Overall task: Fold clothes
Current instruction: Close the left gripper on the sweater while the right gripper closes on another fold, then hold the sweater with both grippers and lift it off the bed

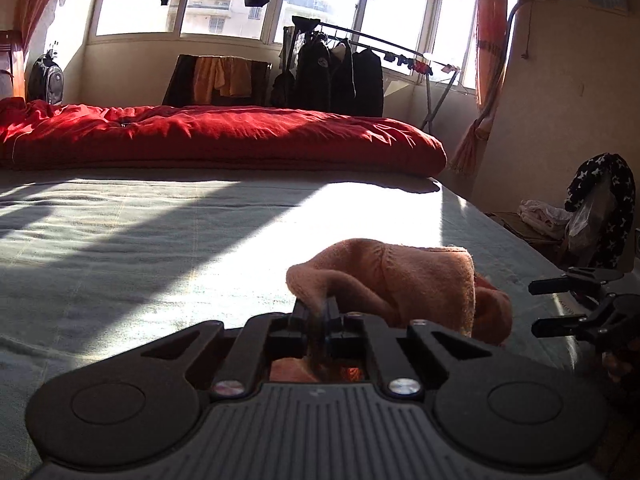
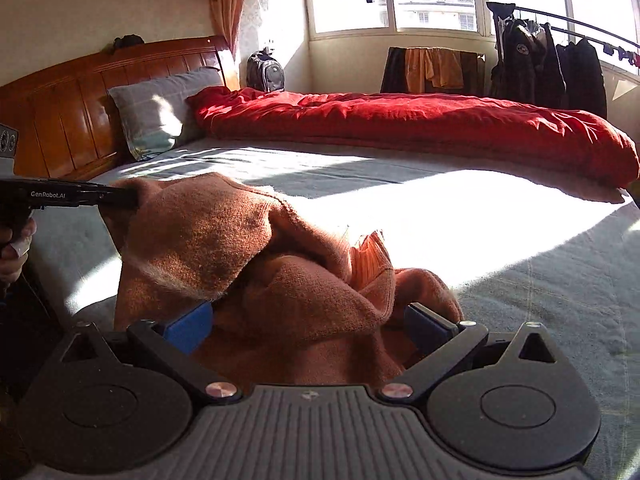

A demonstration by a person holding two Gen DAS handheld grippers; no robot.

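Observation:
An orange knit sweater (image 2: 248, 248) lies bunched on the grey bed sheet (image 2: 520, 280), with one edge lifted. My left gripper (image 1: 318, 308) is shut on that raised edge, and the cloth (image 1: 400, 280) droops away to the right of its tips. In the right wrist view the left gripper (image 2: 120, 199) comes in from the left and pinches the sweater's upper corner. My right gripper (image 2: 310, 324) is open, its blue pads (image 2: 192, 326) wide apart with the sweater's bulk heaped between them. It shows at the right edge of the left wrist view (image 1: 534, 306), fingers spread just beside the cloth.
A red duvet (image 2: 400, 124) runs along the far side of the bed. A grey pillow (image 2: 156, 112) leans on the wooden headboard (image 2: 60, 108). A clothes rack with dark jackets (image 1: 340, 76) stands by the window. A pile of clothes (image 1: 600, 208) sits past the bed's right edge.

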